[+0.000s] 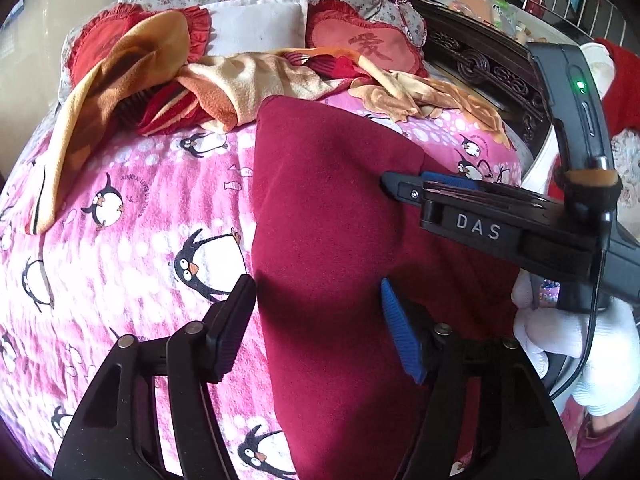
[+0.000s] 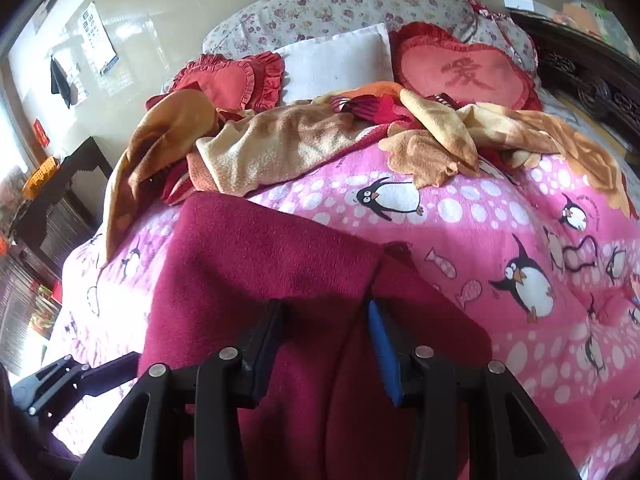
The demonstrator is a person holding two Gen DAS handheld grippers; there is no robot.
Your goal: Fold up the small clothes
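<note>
Dark red garment (image 1: 332, 216) lies folded on the pink penguin bedspread (image 1: 132, 184), near the bed's front edge. A fold line runs up its middle in the right wrist view, one layer lapped over the other.

Left tongs (image 1: 316, 328): jaws apart, nothing between the pads; they straddle the garment's left edge, black finger over bedspread, blue finger over cloth. No grip.

Right tongs (image 2: 326, 346): jaws apart, hovering low over the garment's near part; the cloth passes under them, not pinched as far as I can tell. From the left wrist view the same tool comes in from the right, held by a white-gloved hand (image 1: 576, 340).

Risks, judged from here:
- Next pinch may catch only the top layer, since the lapped edge sits right ahead of the right tongs; lifting would undo the fold.
- Fleecy cloth on fleecy bedspread: a low pinch could grab the bedspread too.
- Loose orange blanket (image 1: 132, 80) heaped behind leaves little free room; a far fold might land on it.
</note>
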